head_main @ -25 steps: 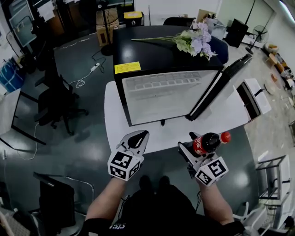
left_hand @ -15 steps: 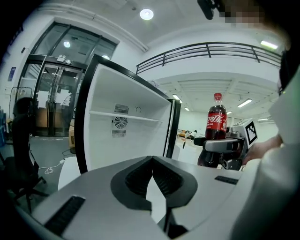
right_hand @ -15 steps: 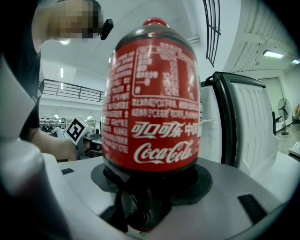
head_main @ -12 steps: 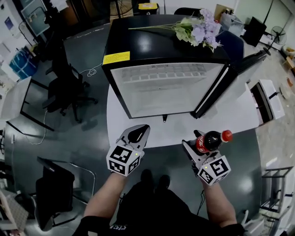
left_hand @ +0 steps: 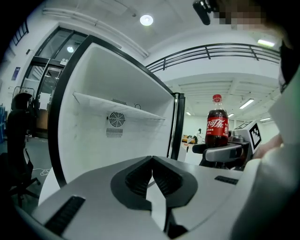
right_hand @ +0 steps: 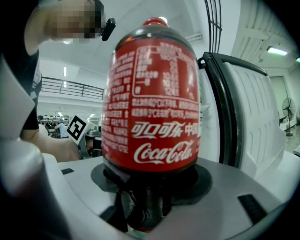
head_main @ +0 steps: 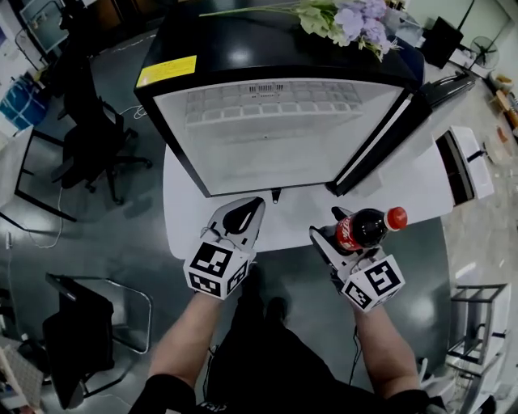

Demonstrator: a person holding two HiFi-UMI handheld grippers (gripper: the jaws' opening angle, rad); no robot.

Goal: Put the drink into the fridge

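The drink is a cola bottle (head_main: 362, 229) with a red cap and red label; my right gripper (head_main: 340, 236) is shut on its lower body and carries it in front of the fridge. In the right gripper view the bottle (right_hand: 152, 98) fills the middle, its base pinched between the jaws. The small black fridge (head_main: 275, 137) stands on a white table (head_main: 194, 234) with its door (head_main: 396, 133) swung open to the right, showing a white inside with one shelf (left_hand: 117, 105). My left gripper (head_main: 243, 222) is shut and holds nothing, just left of the bottle (left_hand: 217, 124).
A bunch of purple and white flowers (head_main: 344, 18) lies on the fridge top. A yellow sticker (head_main: 166, 71) marks its front left corner. Black office chairs (head_main: 89, 145) stand on the floor to the left, and a white unit (head_main: 465, 162) sits at the right.
The view has moved closer to the fridge, which now fills more of the frame. Both grippers kept their hold and spacing, now nearer the open front.
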